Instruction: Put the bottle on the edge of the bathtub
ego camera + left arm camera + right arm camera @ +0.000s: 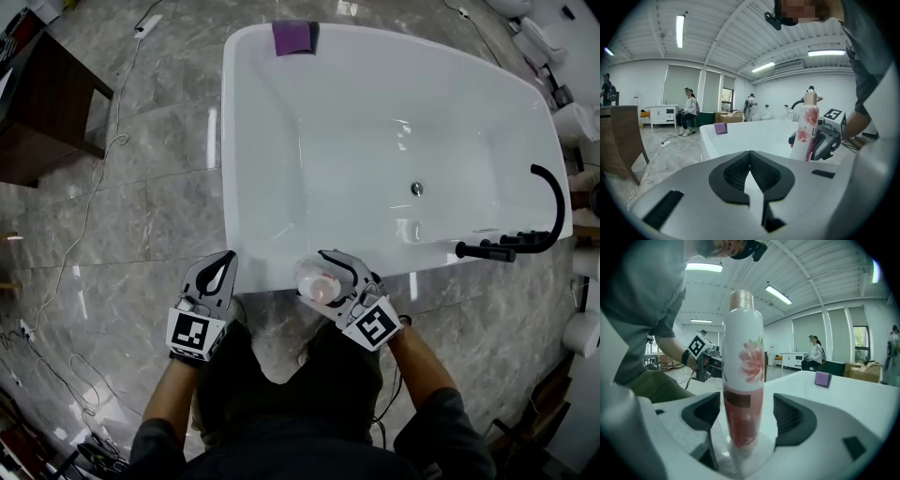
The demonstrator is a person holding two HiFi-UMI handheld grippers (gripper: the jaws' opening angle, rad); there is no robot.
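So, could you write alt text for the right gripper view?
A white bottle with a pink flower stands upright on the bathtub edge, between the jaws of the open right gripper, touching neither. A purple block lies farther along the rim.

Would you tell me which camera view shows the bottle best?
The right gripper view: the bottle fills the frame, upright between the open jaws. The head view shows only its top; the left gripper view shows it small.
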